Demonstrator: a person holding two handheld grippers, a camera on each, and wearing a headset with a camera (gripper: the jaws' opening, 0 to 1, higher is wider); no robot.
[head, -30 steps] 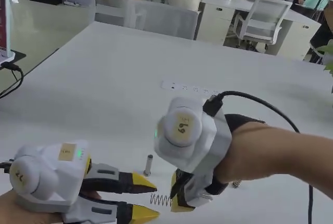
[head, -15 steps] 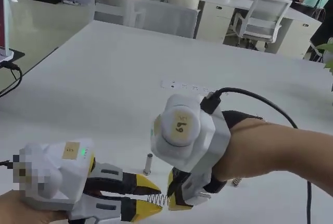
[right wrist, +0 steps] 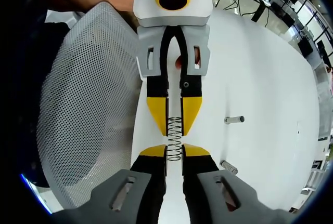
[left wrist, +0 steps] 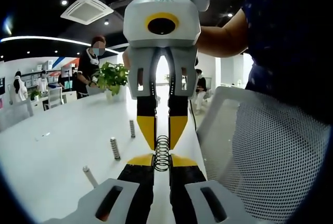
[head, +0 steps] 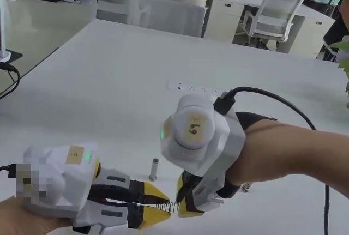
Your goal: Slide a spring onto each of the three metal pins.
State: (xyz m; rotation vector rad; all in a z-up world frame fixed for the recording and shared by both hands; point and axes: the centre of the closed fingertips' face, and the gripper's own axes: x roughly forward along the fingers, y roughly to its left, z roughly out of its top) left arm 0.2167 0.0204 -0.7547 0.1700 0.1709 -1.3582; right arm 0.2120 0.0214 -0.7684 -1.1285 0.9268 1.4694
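A small steel spring (head: 170, 208) hangs just above the white table (head: 109, 82), held end to end between both grippers. My left gripper (head: 161, 207) comes in from the lower left and is shut on one end of the spring (left wrist: 162, 154). My right gripper (head: 183, 204) faces it, shut on the other end (right wrist: 175, 140). A bare metal pin (head: 154, 168) stands just beyond the jaws. Two pins with springs on them (left wrist: 114, 148) (left wrist: 132, 128) stand in a row past the bare pin (left wrist: 89, 176). One sprung pin (head: 246, 187) peeks out from behind my right forearm.
A white power strip (head: 192, 88) lies mid-table. A mesh chair back (right wrist: 88, 104) is close under the grippers at the near table edge. Office chairs (head: 272, 14) and desks stand beyond the far edge. A black cable (head: 283, 109) trails from the right gripper.
The left gripper has moved right and its jaws have shut on the free end of the spring, which the right gripper was holding alone a second ago.
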